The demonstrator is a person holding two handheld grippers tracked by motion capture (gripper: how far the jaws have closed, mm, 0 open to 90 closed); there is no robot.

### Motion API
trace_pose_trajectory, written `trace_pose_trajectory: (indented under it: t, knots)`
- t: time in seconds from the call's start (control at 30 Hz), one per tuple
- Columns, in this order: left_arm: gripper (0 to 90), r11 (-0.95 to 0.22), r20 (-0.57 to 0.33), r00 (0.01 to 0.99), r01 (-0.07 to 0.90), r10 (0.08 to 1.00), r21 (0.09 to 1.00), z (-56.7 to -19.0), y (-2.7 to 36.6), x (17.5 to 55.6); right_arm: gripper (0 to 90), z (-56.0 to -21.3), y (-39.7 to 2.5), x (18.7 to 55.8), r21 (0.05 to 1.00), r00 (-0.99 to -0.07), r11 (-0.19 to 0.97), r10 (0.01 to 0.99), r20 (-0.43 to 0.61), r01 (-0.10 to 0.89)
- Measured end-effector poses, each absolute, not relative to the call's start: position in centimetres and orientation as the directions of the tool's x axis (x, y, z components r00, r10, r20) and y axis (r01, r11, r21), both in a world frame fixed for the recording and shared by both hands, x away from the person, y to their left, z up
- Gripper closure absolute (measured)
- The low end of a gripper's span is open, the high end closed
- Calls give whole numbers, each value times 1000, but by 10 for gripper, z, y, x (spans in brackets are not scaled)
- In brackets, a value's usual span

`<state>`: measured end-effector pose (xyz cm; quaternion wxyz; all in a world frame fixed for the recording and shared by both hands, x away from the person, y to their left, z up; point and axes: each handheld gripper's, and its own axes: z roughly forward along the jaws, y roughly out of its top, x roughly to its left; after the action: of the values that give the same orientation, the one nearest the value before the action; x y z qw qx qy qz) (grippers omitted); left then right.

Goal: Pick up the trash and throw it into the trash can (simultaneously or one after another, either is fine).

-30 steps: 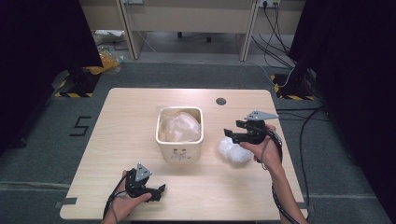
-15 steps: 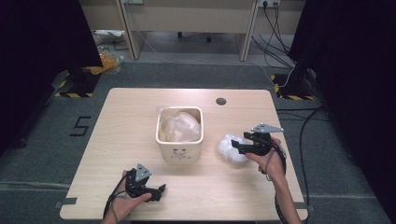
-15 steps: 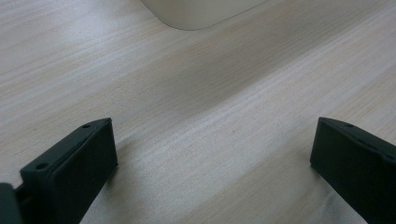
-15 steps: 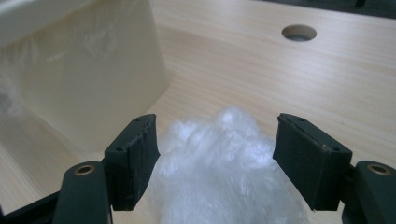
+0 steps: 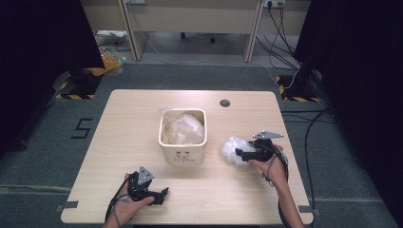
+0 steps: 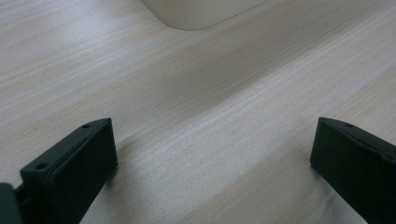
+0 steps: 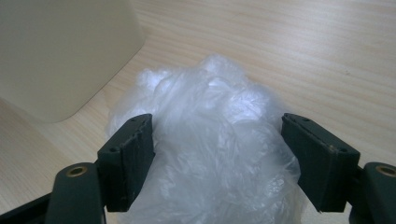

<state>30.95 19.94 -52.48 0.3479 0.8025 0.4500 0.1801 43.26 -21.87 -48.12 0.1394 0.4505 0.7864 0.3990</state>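
While the right gripper (image 5: 239,154) sits low over the table (image 5: 119,123) just right of the bin (image 5: 183,154), its jaws stand spread on either side of a crumpled clear bag (image 5: 230,148). Seen from the right gripper view, the bag (image 7: 210,140) fills the gap between the two black jaws; the left one looks to touch the plastic and the right one stands just off it, so they flank it rather than pinch it. That bag lies on the wood beside the bin's right wall, near it, though whether the two touch is hard to tell. From above, the person's right hand (image 5: 271,166) holds the tool from the side away from the bin, with the grey plate on top.

Inside the bin a second bag (image 5: 183,128) lines or fills the opening, pale and wrinkled.

Well in front of the bin and to its left, the left gripper (image 5: 164,192) rests at the table's near edge in the left hand (image 5: 124,206). Its own view shows both jaws wide apart over bare wood, holding nothing, with a rounded corner of the bin (image 6: 201,11) at the top.
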Motion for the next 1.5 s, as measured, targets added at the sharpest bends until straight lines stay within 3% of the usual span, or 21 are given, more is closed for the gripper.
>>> trace_pose_trajectory:
  t: [0.2,0.6,0.8,1.5]
  knots:
    - [0,-353,-24,530,597,848,720,-525,199,309,272,-489,-220,434,748,-549,261,819,163,611]
    - [0,-353,-24,530,597,848,720,-525,199,309,523,-493,-220,430,753,-574,307,811,113,582]
    - [0,-353,-24,530,597,848,720,-525,199,309,605,-488,-219,428,757,-577,319,811,92,570]
    - [0,-354,-24,530,599,847,718,-525,200,309,639,-428,-234,413,867,-602,208,789,126,454]
